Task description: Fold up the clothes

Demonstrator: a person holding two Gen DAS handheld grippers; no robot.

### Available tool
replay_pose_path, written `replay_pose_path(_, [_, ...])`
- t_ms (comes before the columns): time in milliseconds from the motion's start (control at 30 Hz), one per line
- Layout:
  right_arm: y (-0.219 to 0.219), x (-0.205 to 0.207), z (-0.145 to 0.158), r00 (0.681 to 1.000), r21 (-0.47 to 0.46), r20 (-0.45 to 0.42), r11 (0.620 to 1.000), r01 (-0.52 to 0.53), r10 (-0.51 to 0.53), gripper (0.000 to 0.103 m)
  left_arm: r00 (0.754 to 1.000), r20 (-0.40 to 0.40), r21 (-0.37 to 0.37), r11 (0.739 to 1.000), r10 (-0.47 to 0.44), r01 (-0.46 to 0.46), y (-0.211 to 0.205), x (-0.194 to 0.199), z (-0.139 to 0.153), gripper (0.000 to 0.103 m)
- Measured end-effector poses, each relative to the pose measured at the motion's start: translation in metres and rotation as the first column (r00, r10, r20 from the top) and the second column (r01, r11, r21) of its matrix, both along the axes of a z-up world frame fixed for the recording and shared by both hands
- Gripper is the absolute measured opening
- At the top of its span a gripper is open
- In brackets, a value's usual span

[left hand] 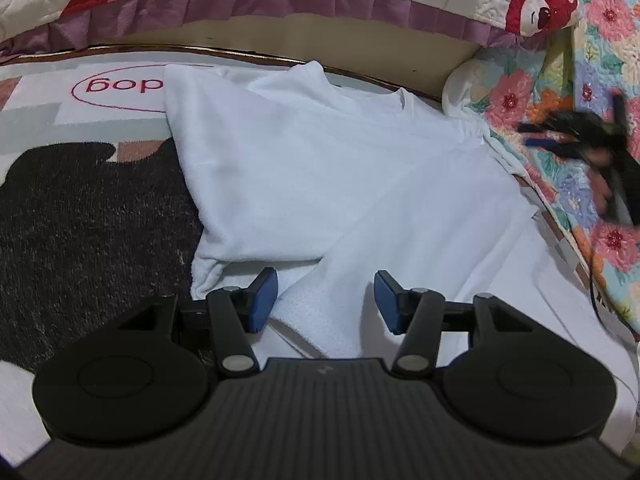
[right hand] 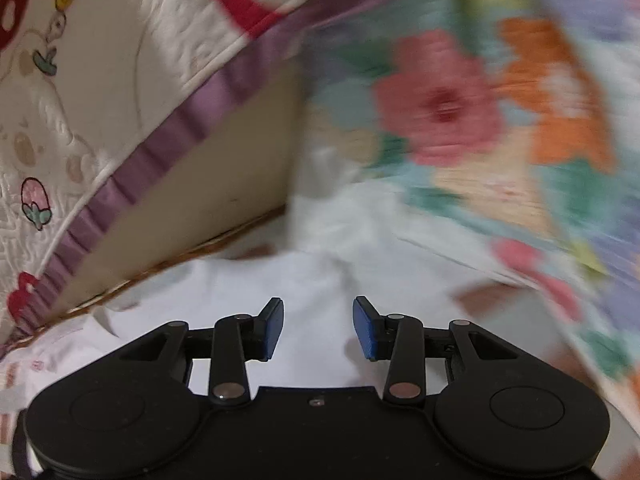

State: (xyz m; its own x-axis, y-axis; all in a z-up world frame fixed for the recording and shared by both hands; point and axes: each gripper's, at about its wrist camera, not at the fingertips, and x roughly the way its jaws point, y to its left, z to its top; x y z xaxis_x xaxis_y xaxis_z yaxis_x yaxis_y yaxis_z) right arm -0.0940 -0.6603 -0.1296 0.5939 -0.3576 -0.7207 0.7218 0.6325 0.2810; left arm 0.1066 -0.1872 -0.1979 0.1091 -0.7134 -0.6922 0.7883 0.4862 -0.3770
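A white T-shirt lies spread on a patterned mat, its left side folded over toward the middle. My left gripper is open and empty just above the shirt's near folded part. My right gripper is open and empty, low over white cloth near the shirt's far right side. It also shows as a blurred dark shape in the left wrist view, over the floral quilt.
A floral quilt lies along the right. A bed edge with a purple frill and white cartoon-print cover runs along the back. The mat has a dark patch at the left.
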Motion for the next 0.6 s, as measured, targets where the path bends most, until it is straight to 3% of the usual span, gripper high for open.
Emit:
replay_pose_path(67, [-0.020,0.036,-0.007,0.997,0.042,-0.066,0.999,-0.026,0.028,0.023,1.000,-0.006,-0.006,1.000,-0.005,0.005,0.001,-0.002,-0.001,0.046])
replay_pose_path(133, [-0.034,0.061,-0.014,0.988,0.037,-0.148,0.999,-0.028,0.033,0.024,1.000,-0.001,0.004,1.000,-0.017,0.017,-0.002,-0.006,-0.002,0.033])
replay_pose_path(167, [-0.039,0.070,-0.017,0.982,0.022,-0.187,0.999,-0.027,0.030,0.025,1.000,0.006,0.009,1.000,-0.020,0.020,-0.003,-0.008,-0.003,0.032])
replay_pose_path(233, [-0.043,0.079,-0.022,0.970,-0.021,-0.243,1.000,-0.014,0.008,0.039,1.000,0.012,0.009,1.000,-0.022,0.021,-0.003,-0.008,-0.003,0.023])
replay_pose_path(267, [-0.047,0.082,-0.025,0.964,-0.030,-0.265,0.999,-0.011,0.002,0.053,1.000,0.005,0.006,1.000,-0.020,0.020,-0.004,-0.007,-0.004,0.015])
replay_pose_path(333, [-0.051,0.086,-0.034,0.956,-0.020,-0.291,0.999,-0.029,0.022,0.058,1.000,-0.014,0.000,1.000,-0.016,0.016,-0.004,-0.005,-0.005,0.005])
replay_pose_path(367, [-0.052,0.088,-0.038,0.954,-0.012,-0.297,0.999,-0.051,0.046,0.056,1.000,-0.002,0.001,1.000,-0.020,0.020,-0.005,-0.006,-0.003,0.004])
replay_pose_path(433, [-0.051,0.086,-0.038,0.958,-0.046,-0.278,0.995,-0.083,0.067,0.008,0.999,0.031,0.001,1.000,-0.027,0.027,-0.008,-0.008,0.004,0.004])
replay_pose_path(600, [-0.059,0.075,-0.035,0.981,-0.068,-0.189,0.996,-0.050,0.036,0.004,0.995,0.091,-0.045,0.998,-0.030,0.035,-0.019,0.007,0.035,0.004])
